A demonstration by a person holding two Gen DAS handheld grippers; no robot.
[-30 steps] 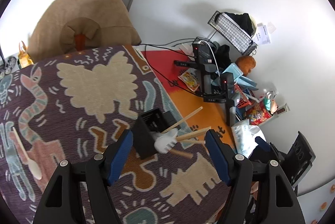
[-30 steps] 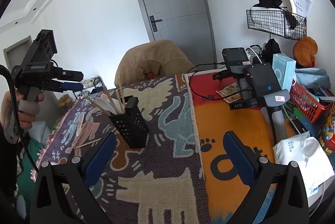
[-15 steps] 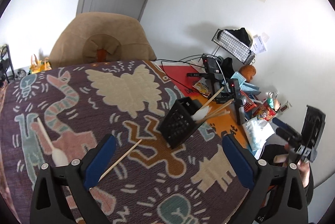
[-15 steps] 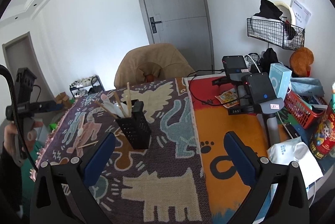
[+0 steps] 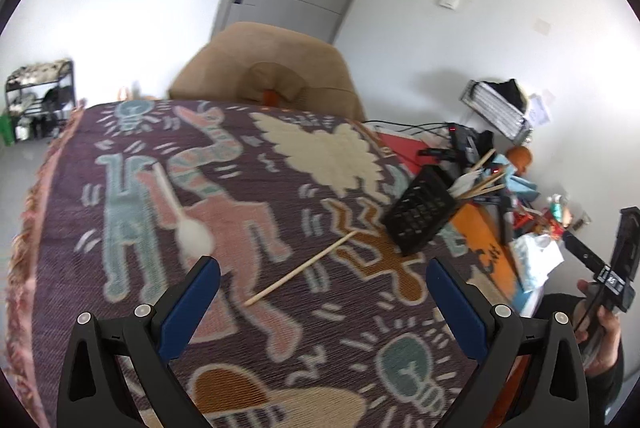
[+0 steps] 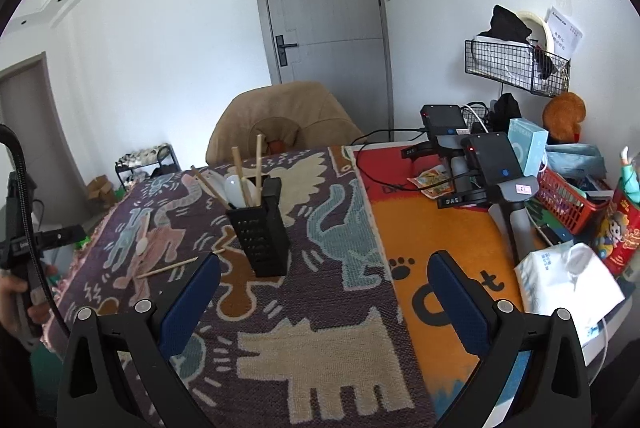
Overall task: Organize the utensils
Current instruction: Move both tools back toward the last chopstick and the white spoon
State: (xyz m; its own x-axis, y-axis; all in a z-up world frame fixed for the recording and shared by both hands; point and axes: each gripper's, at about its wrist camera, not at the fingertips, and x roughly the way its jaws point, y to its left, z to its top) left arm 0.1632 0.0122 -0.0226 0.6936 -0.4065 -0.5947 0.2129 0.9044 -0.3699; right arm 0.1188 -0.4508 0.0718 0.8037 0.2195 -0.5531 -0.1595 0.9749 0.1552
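Observation:
A black perforated utensil holder [image 6: 262, 232] stands on the patterned cloth [image 6: 328, 316], with several wooden chopsticks and white spoons in it; in the left wrist view the holder [image 5: 420, 216] sits right of centre. A single wooden chopstick [image 5: 300, 270] lies loose on the cloth just ahead of my left gripper [image 5: 320, 280], which is open and empty. A white spoon [image 5: 182, 214] lies left of it, bowl near the left finger. My right gripper [image 6: 324, 276] is open and empty, near the table's front, short of the holder. The loose chopstick [image 6: 168, 268] and spoon [image 6: 141, 248] show at the left.
A beige chair [image 6: 280, 125] stands behind the table. On the right side lie black devices with cables [image 6: 476, 155], a red basket [image 6: 568, 199], a white tissue pack [image 6: 568, 280] and toys. A person's hand [image 5: 600, 332] holds the right gripper's handle at the table's edge.
My left gripper opened wider and drew back from the holder toward the left and down; the loose chopstick and spoon now lie just ahead of it. The right gripper shifted slightly.

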